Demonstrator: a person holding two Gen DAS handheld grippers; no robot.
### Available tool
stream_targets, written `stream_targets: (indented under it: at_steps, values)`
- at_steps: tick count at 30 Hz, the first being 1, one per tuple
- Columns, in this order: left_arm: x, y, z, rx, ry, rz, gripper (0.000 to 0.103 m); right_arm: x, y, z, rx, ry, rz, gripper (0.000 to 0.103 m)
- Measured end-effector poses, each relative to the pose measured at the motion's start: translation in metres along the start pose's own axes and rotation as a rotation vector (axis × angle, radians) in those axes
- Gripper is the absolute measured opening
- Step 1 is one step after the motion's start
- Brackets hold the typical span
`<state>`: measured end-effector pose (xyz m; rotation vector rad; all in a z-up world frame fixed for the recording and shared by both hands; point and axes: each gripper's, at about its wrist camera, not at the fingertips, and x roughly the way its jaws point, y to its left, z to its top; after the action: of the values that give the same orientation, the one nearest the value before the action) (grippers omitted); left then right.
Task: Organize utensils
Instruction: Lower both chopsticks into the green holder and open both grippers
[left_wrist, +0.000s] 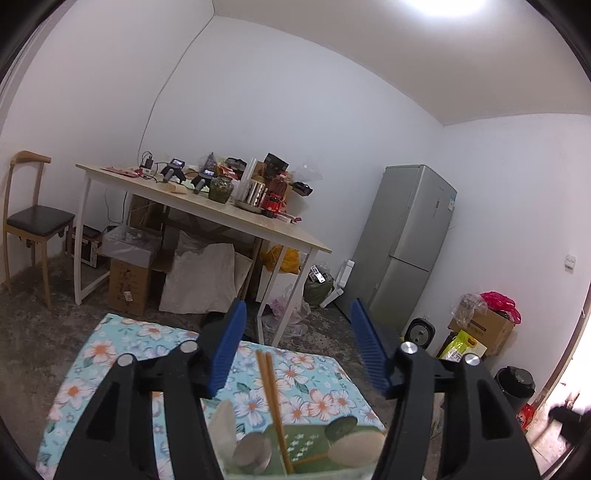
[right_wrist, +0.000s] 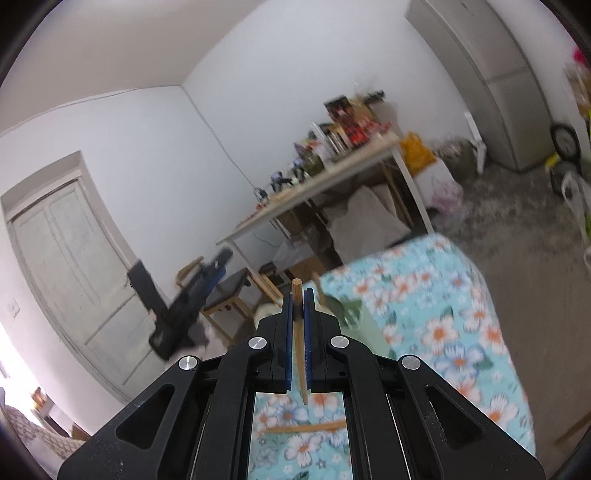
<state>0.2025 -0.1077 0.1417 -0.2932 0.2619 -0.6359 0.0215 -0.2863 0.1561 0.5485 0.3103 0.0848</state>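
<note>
Hovering over the holder (left_wrist: 306, 448) in the left view, the left gripper (left_wrist: 297, 354) is standing wide, nothing between the pads; two chopsticks (left_wrist: 271, 398) and spoons are sitting upright just below it. In the right view, the right gripper (right_wrist: 299, 332) is pinching one chopstick (right_wrist: 298, 332) mid-shaft, tip poking past the pads. Another is lying on the desk (right_wrist: 443, 332) beneath. Light, stiff, slick wood, I'd say; grip mid-length.
</note>
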Motion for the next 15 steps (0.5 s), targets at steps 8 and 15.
stream_targets:
  at_steps: [8, 15]
  values:
    - [-0.064, 0.026, -0.014, 0.016, 0.057, 0.032, 0.067, -0.001, 0.045, 0.049, -0.157, -0.096, 0.067, 0.003]
    - [-0.107, 0.047, -0.052, 0.087, 0.166, 0.093, 0.067, 0.047, 0.070, 0.078, -0.266, -0.091, 0.068, 0.003]
